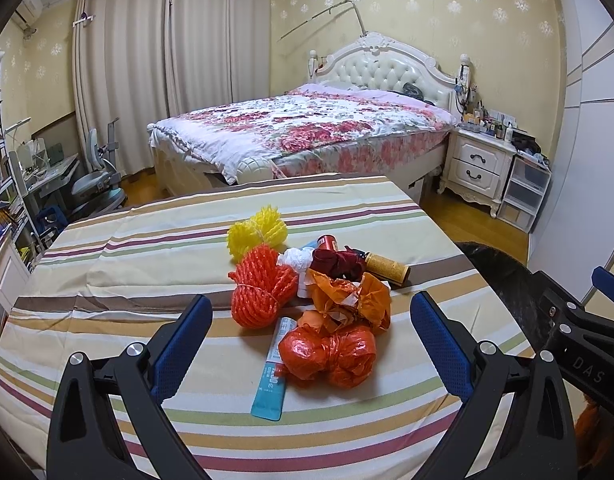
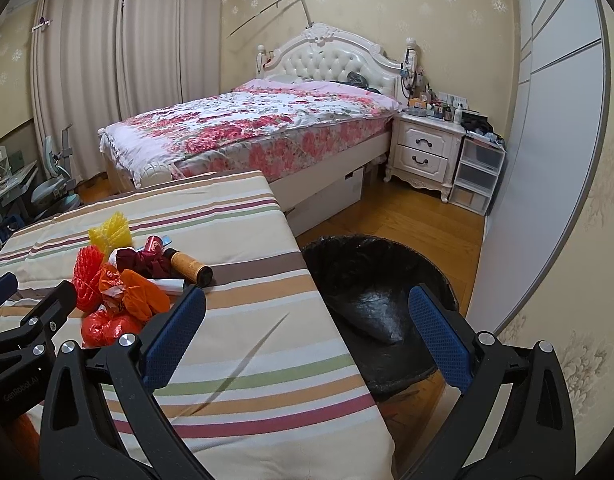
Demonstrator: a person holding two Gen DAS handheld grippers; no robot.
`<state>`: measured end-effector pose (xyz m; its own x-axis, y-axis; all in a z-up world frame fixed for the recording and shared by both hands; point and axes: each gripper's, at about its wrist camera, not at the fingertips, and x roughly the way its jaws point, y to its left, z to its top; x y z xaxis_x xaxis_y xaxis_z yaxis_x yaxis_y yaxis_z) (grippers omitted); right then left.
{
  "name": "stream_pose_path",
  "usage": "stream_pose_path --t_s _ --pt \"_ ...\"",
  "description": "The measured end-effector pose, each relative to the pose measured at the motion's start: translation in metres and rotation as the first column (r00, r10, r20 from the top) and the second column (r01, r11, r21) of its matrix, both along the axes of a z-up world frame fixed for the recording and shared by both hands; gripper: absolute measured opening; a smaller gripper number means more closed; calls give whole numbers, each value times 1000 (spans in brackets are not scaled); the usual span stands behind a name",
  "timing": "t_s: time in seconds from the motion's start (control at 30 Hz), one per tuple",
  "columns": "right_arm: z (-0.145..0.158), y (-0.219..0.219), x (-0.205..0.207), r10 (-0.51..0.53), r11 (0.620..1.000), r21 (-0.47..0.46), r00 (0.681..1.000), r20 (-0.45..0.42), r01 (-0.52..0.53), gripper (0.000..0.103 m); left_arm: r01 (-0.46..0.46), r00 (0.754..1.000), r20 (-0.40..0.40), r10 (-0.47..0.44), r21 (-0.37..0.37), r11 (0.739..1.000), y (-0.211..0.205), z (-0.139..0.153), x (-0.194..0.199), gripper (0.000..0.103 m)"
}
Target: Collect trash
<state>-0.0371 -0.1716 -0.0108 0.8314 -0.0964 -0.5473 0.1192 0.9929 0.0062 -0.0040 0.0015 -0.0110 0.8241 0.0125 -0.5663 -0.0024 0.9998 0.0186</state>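
Observation:
A heap of trash lies on the striped table [image 1: 107, 256]: a knotted red plastic bag [image 1: 331, 354], a crumpled orange bag [image 1: 355, 300], an orange foam net [image 1: 259, 288], a yellow foam net [image 1: 257, 232], a blue tube [image 1: 273, 380], a dark red wad [image 1: 339, 262] and a brown bottle [image 1: 387, 268]. My left gripper [image 1: 311, 344] is open and empty, its jaws standing either side of the red bag, above the table. My right gripper [image 2: 307, 336] is open and empty, over the table's right edge beside a bin lined with a black bag [image 2: 379, 280]. The heap [image 2: 119, 292] lies to its left.
A bed with a floral cover [image 1: 307, 128] stands behind the table, a white nightstand [image 1: 479, 164] and plastic drawers [image 1: 523, 192] to its right. A desk and chair [image 1: 95, 184] stand at the left by the curtains. A white wardrobe [image 2: 547, 160] runs along the right.

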Motion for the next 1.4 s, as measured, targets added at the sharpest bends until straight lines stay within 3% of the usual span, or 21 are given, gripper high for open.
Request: stream_pose_path --t_s 0.93,0.97,1.4 --pt "-5 -2 -1 -1 1000 2 1000 -8 1 99 0 1000 -15 0 1 1000 -1 -18 -7 97" --pt "-5 -2 -1 -2 1000 2 1000 -8 2 99 2 1000 -11 -2 3 1000 -1 -6 2 97" --pt "-6 -2 0 -1 1000 3 1000 -11 1 99 4 1000 -14 -4 2 1000 -1 -7 2 97"
